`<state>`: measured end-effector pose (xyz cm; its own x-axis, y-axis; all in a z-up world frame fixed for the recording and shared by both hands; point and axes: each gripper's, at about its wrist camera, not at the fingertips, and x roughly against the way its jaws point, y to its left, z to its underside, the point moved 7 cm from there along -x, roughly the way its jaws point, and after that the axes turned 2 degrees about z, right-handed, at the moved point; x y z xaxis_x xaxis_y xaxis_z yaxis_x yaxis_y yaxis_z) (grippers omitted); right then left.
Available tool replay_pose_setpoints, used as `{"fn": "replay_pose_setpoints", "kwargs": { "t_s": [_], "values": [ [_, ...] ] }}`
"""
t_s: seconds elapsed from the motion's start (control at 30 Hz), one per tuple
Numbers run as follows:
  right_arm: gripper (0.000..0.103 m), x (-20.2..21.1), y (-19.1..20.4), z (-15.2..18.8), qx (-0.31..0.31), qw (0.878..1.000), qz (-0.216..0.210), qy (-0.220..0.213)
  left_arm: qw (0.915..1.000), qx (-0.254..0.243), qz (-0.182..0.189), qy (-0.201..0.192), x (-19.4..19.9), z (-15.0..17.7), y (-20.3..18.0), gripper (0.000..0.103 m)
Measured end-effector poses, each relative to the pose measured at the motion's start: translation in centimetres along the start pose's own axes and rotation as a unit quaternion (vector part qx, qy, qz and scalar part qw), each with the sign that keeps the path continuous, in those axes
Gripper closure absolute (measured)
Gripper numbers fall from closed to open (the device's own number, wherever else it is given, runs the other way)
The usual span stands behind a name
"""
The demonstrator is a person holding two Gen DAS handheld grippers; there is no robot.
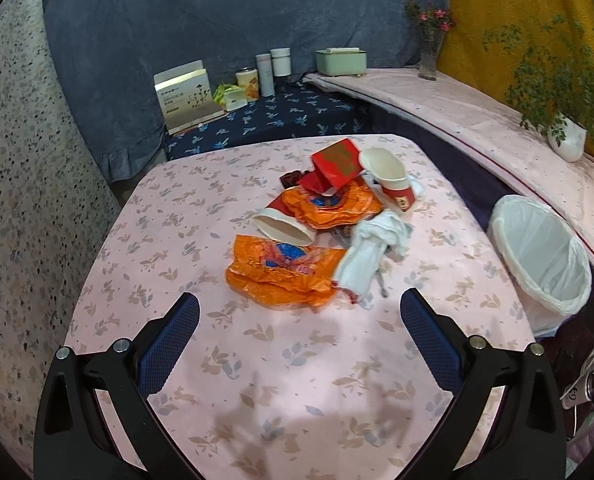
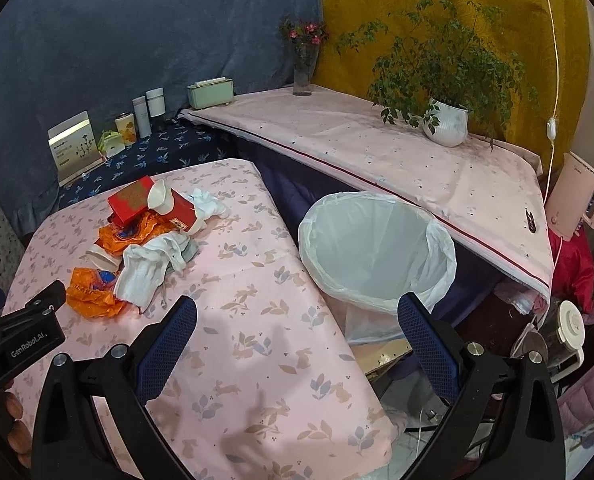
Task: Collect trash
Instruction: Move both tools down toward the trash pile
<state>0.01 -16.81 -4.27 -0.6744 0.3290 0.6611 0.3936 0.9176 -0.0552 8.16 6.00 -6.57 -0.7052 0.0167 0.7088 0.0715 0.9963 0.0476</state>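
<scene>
Both sets of jaws stand wide apart with nothing between them. My left gripper (image 1: pixel 299 320) hangs over the near part of the table (image 1: pixel 177 208), aimed at the trash pile in the middle. My right gripper (image 2: pixel 297 322) sits further right, straddling the table's edge, with the bin (image 2: pixel 377 248) just beyond its blue pads.

Closest to the left jaws lies an orange wrapper (image 1: pixel 281 274), touching a crumpled white cloth (image 1: pixel 371 256) on its right. Behind them a paper cup (image 1: pixel 283 228) lies on its side, mouth toward me, against a 2nd orange wrapper (image 1: pixel 333 206). At the back a red box (image 1: pixel 337 164) leans on the heap, and another cup (image 1: pixel 389 178) lies tipped beside it. The pieces overlap, so I cannot tell what sits under the cloth apart from some thin dark bits poking out.

A white liner covers the bin, which stands off the table's right side, below its level and well apart from the pile. From the right wrist view I see the left gripper's black body (image 2: pixel 21 332) at the left edge.

Past the table, a dark floral surface carries a card box (image 1: pixel 187 96), 3 canisters (image 1: pixel 265 74) and a green packet. A long pink-covered shelf (image 2: pixel 377 152) to the right holds a mint box, a vase (image 2: pixel 305 64) and a potted plant (image 2: pixel 445 120).
</scene>
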Motion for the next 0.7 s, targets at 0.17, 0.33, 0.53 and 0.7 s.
{"fn": "replay_pose_setpoints", "kwargs": {
  "t_s": [0.17, 0.33, 0.53, 0.7],
  "values": [
    [0.007, -1.2, 1.6, -0.5, 0.008, 1.0, -0.005, -0.003, 0.999, 0.02, -0.038, 0.008, -2.3, -0.4, 2.9, 0.007],
    [0.007, -2.8, 4.3, -1.5, 0.015, 1.0, -0.023, -0.006, 0.9994, 0.029, -0.008, 0.019, -4.9, -0.7, 4.2, 0.007],
    [0.007, -5.4, 9.0, -2.6, 0.038, 0.998, -0.05, -0.008, 0.9973, 0.063, -0.008, 0.037, -8.5, -1.0, 6.0, 0.007],
    [0.007, -7.9, 13.2, -3.4, 0.049, 0.996, -0.069, -0.002, 0.9947, 0.086, -0.012, 0.054, -10.9, -1.0, 7.5, 0.007]
  ]
}}
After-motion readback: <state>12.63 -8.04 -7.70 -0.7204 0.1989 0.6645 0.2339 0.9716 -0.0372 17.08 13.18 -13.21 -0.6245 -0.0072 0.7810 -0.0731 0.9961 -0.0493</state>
